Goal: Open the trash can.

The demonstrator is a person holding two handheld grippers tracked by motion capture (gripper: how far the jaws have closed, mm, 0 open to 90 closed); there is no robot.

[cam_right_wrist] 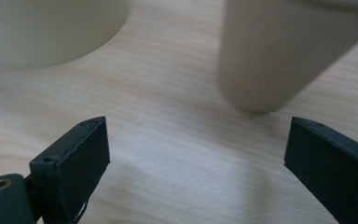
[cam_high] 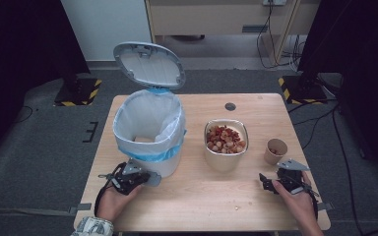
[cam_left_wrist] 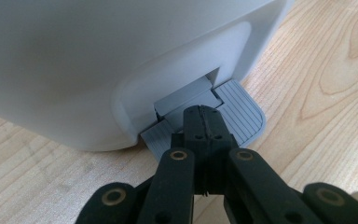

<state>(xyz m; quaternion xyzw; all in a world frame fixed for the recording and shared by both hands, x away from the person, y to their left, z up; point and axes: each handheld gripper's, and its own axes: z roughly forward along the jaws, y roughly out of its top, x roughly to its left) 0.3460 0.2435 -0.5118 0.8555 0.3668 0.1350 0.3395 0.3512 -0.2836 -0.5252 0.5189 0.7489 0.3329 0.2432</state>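
A: With the left gripper [cam_left_wrist: 204, 116] pressed together and bearing down on the grey pedal [cam_left_wrist: 242, 109] at the foot of the white bin [cam_high: 150, 132], the lid [cam_high: 149, 64] stands tipped up and the lined mouth is wide open.

B: And nearest us on the other side, the right gripper [cam_right_wrist: 196, 154] is spread, nothing between its jaws, just bare table [cam_high: 202, 196] under it.

A: Right. No earlier look to compare, so I'll only say the gap is wide. What lies ahead of it?

B: Straight along its jaws and a touch to the right in the right gripper view, the small paper cup [cam_right_wrist: 279, 51], upright, just beyond the tips and not touching them. From the high view that cup [cam_high: 275, 150] sits just past the right hand [cam_high: 300, 201].

A: So the right hand is plainly the nearer one. The cup's long axis is vertical, so I'd judge a level, sideways pinch around its wall.

B: Farther left sits the bowl of food scraps [cam_high: 226, 140], between cup and bin. The bin is beyond that, well apart from the cup.
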